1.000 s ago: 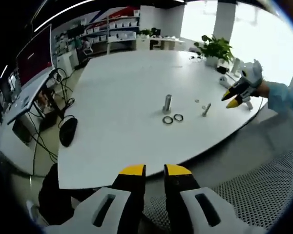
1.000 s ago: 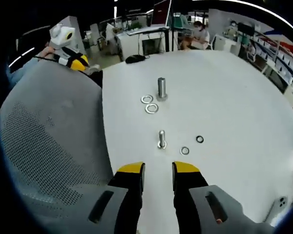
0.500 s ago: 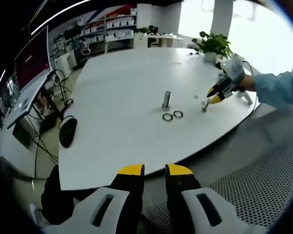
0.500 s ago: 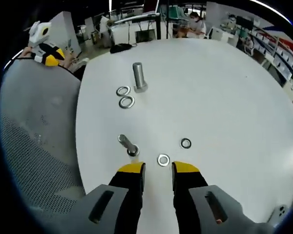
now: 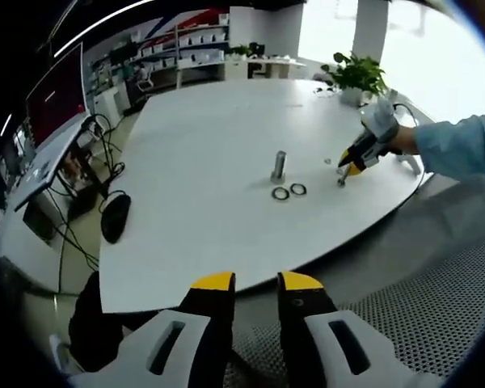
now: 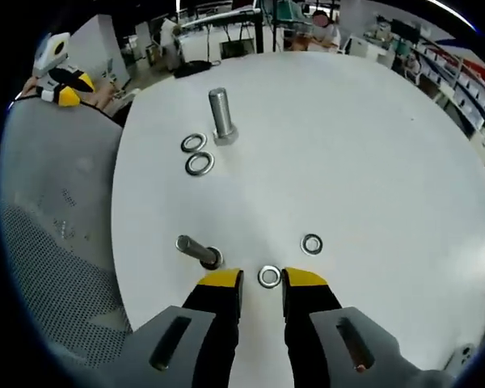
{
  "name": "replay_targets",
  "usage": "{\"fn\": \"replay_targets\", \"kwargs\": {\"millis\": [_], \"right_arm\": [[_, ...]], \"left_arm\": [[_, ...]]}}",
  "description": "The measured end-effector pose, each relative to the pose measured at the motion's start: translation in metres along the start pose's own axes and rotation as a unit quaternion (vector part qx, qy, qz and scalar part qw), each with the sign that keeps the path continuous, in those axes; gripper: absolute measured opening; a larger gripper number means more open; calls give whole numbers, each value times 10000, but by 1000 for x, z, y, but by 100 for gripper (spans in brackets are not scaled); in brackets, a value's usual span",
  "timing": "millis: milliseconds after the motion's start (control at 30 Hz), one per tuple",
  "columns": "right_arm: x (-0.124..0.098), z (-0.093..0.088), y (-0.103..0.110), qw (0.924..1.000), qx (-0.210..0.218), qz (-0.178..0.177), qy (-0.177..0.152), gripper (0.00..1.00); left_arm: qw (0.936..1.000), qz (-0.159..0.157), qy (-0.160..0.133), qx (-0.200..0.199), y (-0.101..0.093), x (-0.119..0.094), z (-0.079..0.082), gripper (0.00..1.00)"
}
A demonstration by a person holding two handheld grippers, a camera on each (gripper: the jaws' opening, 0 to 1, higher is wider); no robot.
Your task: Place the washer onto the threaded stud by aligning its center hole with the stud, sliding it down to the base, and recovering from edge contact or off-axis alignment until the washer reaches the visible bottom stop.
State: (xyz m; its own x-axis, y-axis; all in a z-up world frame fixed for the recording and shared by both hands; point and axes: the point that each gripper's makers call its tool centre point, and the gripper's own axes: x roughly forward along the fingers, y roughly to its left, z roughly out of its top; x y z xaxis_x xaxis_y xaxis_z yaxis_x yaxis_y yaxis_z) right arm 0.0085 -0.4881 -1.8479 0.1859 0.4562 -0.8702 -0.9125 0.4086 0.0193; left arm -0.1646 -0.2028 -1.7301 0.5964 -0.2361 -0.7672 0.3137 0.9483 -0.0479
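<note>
A small washer (image 6: 268, 276) lies flat on the white table (image 6: 372, 145), right between the yellow tips of my right gripper (image 6: 263, 280), which is open just above it. A second small washer (image 6: 312, 243) lies a little further on. The small threaded stud (image 6: 198, 250) stands just left of the tips. In the left gripper view, the right gripper (image 5: 356, 159) hovers by that stud (image 5: 340, 177). My left gripper (image 5: 255, 283) is open and empty, held off the table's near edge.
A larger bolt (image 6: 221, 115) stands mid-table with two big washers (image 6: 197, 153) beside it. A grey mesh chair back (image 6: 56, 267) sits at the table's left edge. A potted plant (image 5: 356, 78) stands at the far side, and a dark mouse-like object (image 5: 115, 217) lies at the left.
My right gripper has come forward and down over the table until the small washer sits between its tips. The left gripper has barely moved.
</note>
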Motion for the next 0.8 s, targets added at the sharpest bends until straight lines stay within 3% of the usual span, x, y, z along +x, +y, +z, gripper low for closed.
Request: {"fn": "replay_targets", "kwargs": {"millis": [200,433,800], "right_arm": [[1,-4,-3,10000,-3,-27,53,21],[2,-4,-8,9995,274,-179,47,16],[1,-3,-8,9996,157,-226,46,14]], "left_arm": [[10000,16,-3,-1,1,0,0,19],[10000,-4,5,-12,1,0,0,18],[10000,-13,8,-26,1,1,0,18]]}}
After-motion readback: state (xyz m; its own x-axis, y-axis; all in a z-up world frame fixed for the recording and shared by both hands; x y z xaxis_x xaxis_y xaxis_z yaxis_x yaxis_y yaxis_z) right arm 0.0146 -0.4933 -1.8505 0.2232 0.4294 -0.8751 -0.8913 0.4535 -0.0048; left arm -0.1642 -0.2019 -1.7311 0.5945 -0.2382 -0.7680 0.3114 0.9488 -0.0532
